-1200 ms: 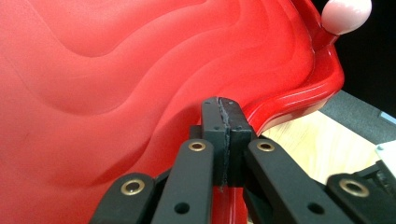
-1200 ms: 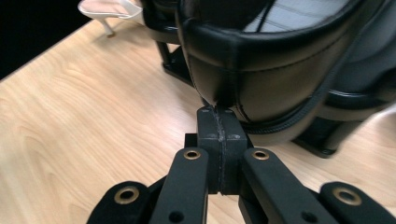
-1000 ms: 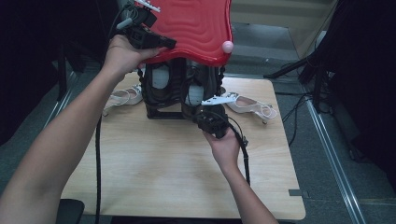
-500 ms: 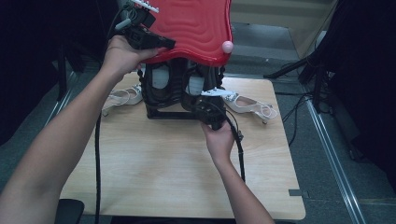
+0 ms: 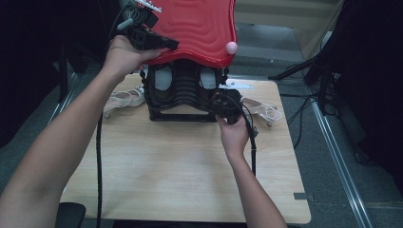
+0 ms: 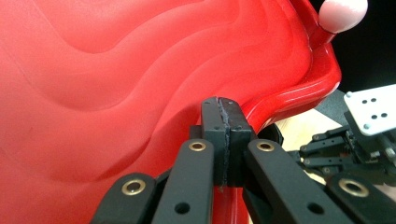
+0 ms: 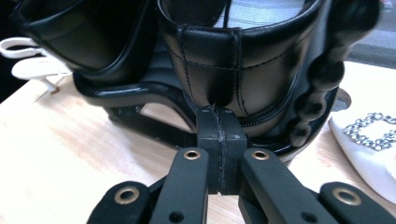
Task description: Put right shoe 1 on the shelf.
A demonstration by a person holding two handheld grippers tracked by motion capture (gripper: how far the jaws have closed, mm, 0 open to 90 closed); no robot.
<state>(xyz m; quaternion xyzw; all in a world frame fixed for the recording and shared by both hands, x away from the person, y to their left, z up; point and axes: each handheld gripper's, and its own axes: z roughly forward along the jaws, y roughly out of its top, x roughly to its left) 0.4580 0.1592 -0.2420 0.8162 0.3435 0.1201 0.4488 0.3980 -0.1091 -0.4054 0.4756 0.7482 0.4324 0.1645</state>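
A red wavy shelf (image 5: 199,28) tops a black rack on the table, with a pink ball (image 5: 231,47) at its corner. Under it sit black shoes (image 5: 183,88). My left gripper (image 5: 172,45) is raised at the shelf's left edge. In the left gripper view its pads are pressed together against the red shelf (image 6: 116,70), so my left gripper (image 6: 226,105) is shut with nothing seen between them. My right gripper (image 5: 215,99) is low at the rack's right side. It (image 7: 218,114) is shut too, its tip right at the heel seam of a black shoe (image 7: 243,60).
White sandals lie on the wooden table (image 5: 180,166) on both sides of the rack, one (image 5: 121,99) on the left, one with a jewelled strap (image 5: 261,109) on the right. Cables trail from both grippers toward the near edge. Dark floor and stands surround the table.
My right gripper has moved a little away from the person, up to the black shoes in the rack. The left hand has kept still at the red shelf.
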